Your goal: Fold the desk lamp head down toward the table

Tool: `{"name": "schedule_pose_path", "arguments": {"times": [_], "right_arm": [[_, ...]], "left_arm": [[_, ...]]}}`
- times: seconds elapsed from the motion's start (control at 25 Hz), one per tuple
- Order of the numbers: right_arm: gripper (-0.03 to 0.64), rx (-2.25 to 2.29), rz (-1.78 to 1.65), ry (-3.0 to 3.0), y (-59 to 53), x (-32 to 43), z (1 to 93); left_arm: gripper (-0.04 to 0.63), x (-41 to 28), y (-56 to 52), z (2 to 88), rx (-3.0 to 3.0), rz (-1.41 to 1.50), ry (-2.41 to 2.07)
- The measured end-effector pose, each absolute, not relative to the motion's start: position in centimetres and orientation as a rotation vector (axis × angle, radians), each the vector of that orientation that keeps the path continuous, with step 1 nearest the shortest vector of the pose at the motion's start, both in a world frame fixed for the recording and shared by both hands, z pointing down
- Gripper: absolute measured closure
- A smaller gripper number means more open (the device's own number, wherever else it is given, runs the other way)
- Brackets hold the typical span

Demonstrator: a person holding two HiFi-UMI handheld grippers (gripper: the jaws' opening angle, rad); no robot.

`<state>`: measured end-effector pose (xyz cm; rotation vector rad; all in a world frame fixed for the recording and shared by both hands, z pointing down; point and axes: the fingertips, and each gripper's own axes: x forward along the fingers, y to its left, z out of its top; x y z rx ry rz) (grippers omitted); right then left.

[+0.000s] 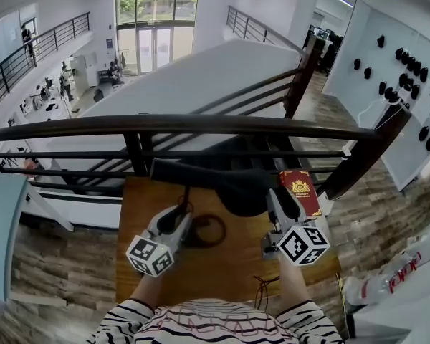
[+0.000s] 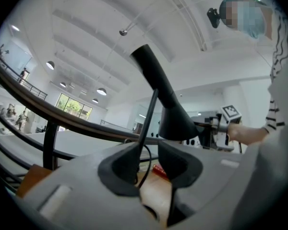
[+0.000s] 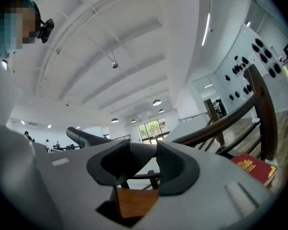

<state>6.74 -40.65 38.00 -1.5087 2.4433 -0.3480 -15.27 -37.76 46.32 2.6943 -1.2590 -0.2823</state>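
Note:
A black desk lamp stands on the wooden table (image 1: 222, 271). Its long head (image 1: 208, 174) lies roughly level above the ring base (image 1: 209, 231). My right gripper (image 1: 278, 192) is shut on the head's wide right end. In the right gripper view the head (image 3: 89, 138) runs in from the left and fills the gap of that gripper (image 3: 143, 164). My left gripper (image 1: 178, 217) is at the thin stem (image 1: 186, 196). In the left gripper view the stem (image 2: 146, 123) leans on the left pad of this gripper (image 2: 149, 169), with a gap to the right pad.
A red booklet (image 1: 301, 190) lies at the table's far right corner, just beyond the right gripper. A dark railing (image 1: 201, 125) runs along the table's far edge, with a drop to a lower floor behind it. A thin cable (image 1: 261, 289) lies near the front edge.

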Motion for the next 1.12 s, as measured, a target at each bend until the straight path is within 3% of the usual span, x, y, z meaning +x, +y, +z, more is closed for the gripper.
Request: {"name": "schedule_pose_path", "arguments": {"times": [0.2,1.12], "right_arm": [[0.506,-1.467,-0.453,2.524,-40.3,5.2,41.4],[0.517,-1.379,-0.603,2.747,-40.0,0.2,47.0]], "left_arm": [[0.486,-15.0,-37.6,46.8,2.69,-0.282,-1.245],[0.486,-15.1,-37.4,46.6,2.674,-0.264,-1.262]]}}
